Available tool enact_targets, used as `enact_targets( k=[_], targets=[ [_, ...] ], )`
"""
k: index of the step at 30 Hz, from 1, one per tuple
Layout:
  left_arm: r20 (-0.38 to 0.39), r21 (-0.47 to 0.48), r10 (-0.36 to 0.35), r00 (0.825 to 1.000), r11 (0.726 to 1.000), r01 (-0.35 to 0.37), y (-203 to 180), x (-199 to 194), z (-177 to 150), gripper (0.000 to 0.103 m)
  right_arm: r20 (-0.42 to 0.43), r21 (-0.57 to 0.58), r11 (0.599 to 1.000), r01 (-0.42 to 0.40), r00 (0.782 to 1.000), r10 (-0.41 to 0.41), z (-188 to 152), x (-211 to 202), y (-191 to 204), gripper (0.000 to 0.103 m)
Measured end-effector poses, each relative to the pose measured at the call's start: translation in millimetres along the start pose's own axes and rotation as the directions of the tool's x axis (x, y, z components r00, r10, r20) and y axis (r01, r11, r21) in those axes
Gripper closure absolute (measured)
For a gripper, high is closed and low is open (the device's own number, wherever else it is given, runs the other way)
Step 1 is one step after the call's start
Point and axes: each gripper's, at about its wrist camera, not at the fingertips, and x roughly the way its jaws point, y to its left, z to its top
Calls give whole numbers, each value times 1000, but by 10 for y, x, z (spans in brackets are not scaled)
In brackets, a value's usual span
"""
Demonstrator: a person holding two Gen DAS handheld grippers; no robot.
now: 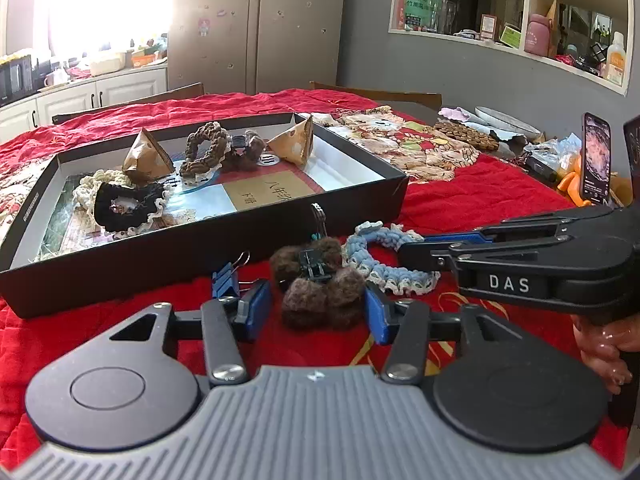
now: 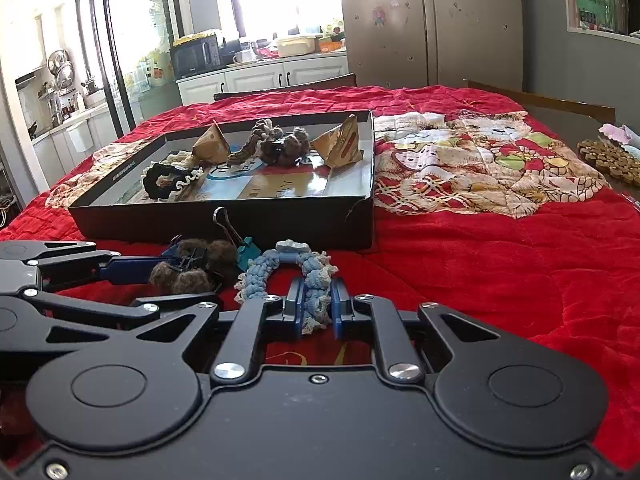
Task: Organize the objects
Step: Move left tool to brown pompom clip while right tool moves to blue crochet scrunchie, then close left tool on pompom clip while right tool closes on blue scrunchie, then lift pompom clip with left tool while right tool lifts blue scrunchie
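A: Start with the left wrist view. What is the left gripper (image 1: 318,312) doing?

B: It sits low and level over the red cloth (image 1: 480,200) on the bench, pointing at the black box (image 1: 200,248). Its blue fingers (image 1: 256,308) are spread wide, one on each side of the brown furry hair clip (image 1: 320,284), which lies on the cloth just in front of the box's near wall. I cannot tell whether the pads touch the fur.

A: And the other one in that view?

B: The right gripper (image 1: 416,250) reaches in from the right edge, held nearly flat, a hand (image 1: 608,352) under its body. Its tips meet the blue crochet scrunchie (image 1: 384,256), which lies just right of the brown clip.

A: Anything else near?

B: A blue binder clip (image 1: 226,278) stands just left of the left fingers. Inside the box lie a black scrunchie (image 1: 128,200), a brown scrunchie (image 1: 204,152), a second furry clip (image 1: 246,148) and two tan paper pyramids (image 1: 146,158). A phone (image 1: 596,160) stands upright by the bench's right edge.

A: Now the right wrist view.

B: The right gripper (image 2: 316,308) is low and level, facing the box (image 2: 224,220). Its fingers (image 2: 294,304) are clenched on the near right side of the blue scrunchie (image 2: 288,276), yarn squeezed between the pads. The left gripper (image 2: 160,276) comes in from the left edge, and its blue finger reaches the brown clip (image 2: 192,268), with a teal binder clip (image 2: 244,250) just behind it.
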Motion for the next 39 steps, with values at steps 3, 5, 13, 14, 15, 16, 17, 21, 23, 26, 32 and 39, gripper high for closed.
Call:
enact_targets(
  k=[3, 5, 13, 14, 15, 16, 17, 21, 23, 26, 32, 39],
  targets=[
    [-1, -6, -4, 1000, 1000, 4, 4, 13, 6, 56, 1, -7, 1000, 3, 1000, -3, -10, -21, 12, 90],
    [0, -10, -3, 1000, 1000, 3, 9, 13, 4, 57, 0, -10, 1000, 5, 1000, -5, -11, -27, 17, 90],
    [4, -15, 1, 1000, 1000, -1, 12, 3, -2, 62, 0, -18, 1000, 9, 1000, -9, -13, -46, 28, 91],
    [6, -15, 0, 1000, 1000, 0, 12, -1, -4, 62, 0, -20, 1000, 9, 1000, -9, -13, -51, 31, 91],
    [9, -15, -2, 1000, 1000, 2, 13, -6, -4, 62, 1, -22, 1000, 10, 1000, -10, -14, -60, 31, 91],
    [11, -15, -3, 1000, 1000, 3, 14, -13, -6, 62, 2, -24, 1000, 11, 1000, -10, -16, -70, 35, 91],
    [15, -13, -4, 1000, 1000, 4, 13, -19, -6, 63, 2, -25, 1000, 11, 1000, -11, -15, -78, 37, 91],
    [23, -1, -11, 1000, 1000, 11, -4, -44, -7, 63, 8, -35, 999, 14, 1000, -13, -8, -115, 43, 91],
    [28, 6, -15, 1000, 1000, 14, -20, -62, -8, 63, 14, -40, 999, 18, 1000, -18, -4, -141, 45, 91],
    [33, 15, -18, 999, 1000, 18, -39, -91, -8, 63, 27, -37, 999, 25, 999, -24, 12, -183, 39, 91],
    [27, 26, -24, 999, 999, 23, -64, -129, 1, 63, 46, -35, 999, 31, 999, -30, 35, -278, 18, 91],
    [37, 42, -38, 999, 998, 36, -98, -197, 17, 63, 69, -45, 998, 35, 997, -32, 63, -386, 37, 91]
  ],
)
